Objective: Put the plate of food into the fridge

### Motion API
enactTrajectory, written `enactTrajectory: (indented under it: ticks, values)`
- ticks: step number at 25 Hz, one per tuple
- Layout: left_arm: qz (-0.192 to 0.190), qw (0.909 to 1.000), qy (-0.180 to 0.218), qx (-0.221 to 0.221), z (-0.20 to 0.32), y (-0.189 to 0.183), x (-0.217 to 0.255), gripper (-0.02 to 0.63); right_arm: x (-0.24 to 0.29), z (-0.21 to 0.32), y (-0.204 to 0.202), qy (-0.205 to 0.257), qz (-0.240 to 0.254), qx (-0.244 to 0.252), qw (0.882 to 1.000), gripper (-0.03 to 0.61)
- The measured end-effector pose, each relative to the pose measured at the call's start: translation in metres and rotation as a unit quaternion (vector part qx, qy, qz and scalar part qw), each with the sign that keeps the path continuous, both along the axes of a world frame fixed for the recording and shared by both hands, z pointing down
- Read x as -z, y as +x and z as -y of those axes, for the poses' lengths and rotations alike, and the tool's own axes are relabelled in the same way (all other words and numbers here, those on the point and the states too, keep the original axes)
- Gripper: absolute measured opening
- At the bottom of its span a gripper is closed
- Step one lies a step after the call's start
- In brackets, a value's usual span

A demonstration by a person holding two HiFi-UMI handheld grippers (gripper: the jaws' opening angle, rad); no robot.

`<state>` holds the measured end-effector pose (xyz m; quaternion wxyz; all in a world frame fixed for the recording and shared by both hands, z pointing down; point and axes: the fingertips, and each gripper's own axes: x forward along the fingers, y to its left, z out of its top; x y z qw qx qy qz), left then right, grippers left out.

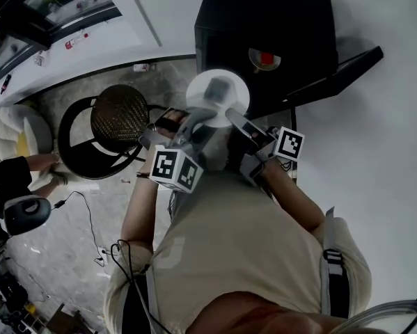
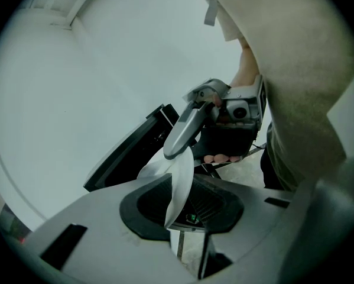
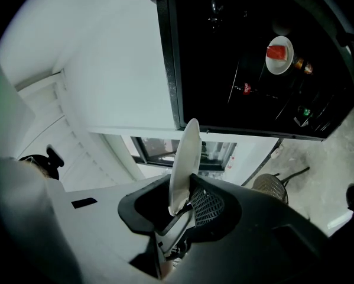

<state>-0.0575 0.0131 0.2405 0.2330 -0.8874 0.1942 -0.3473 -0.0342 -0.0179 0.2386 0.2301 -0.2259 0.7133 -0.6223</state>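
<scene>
I hold a white plate (image 1: 217, 97) between both grippers in front of an open black fridge (image 1: 264, 26). My left gripper (image 1: 194, 122) is shut on the plate's near-left rim and my right gripper (image 1: 240, 122) is shut on its near-right rim. In the left gripper view the plate (image 2: 178, 185) stands edge-on in the jaws (image 2: 182, 219), with the right gripper's finger (image 2: 185, 128) on its far rim. The right gripper view shows the plate (image 3: 182, 161) edge-on in its jaws (image 3: 182, 209). On a fridge shelf sits another small plate of red food (image 3: 279, 54).
The fridge door (image 1: 337, 75) hangs open to the right. A round black chair with a mesh seat (image 1: 117, 113) stands on the floor to the left. Another person (image 1: 27, 169) is at the far left, with cables (image 1: 90, 218) on the floor nearby.
</scene>
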Motion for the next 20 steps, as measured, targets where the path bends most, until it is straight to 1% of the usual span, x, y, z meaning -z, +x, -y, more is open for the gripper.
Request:
enactTrajectory:
  ticks: [9, 14, 20]
  values:
    - [0.005, 0.9998, -0.011, -0.012, -0.003, 0.004, -0.014, 0.084, -0.016, -0.004, 0.005, -0.013, 0.001, -0.012, 1.0, 0.091]
    - [0.006, 0.9998, -0.019, -0.003, 0.001, 0.004, -0.02, 0.086, -0.022, 0.0, 0.006, -0.015, 0.012, -0.013, 1.0, 0.089]
    - [0.01, 0.9995, -0.028, 0.011, 0.002, 0.003, -0.031, 0.086, -0.033, 0.003, 0.009, -0.014, 0.003, -0.009, 1.0, 0.086]
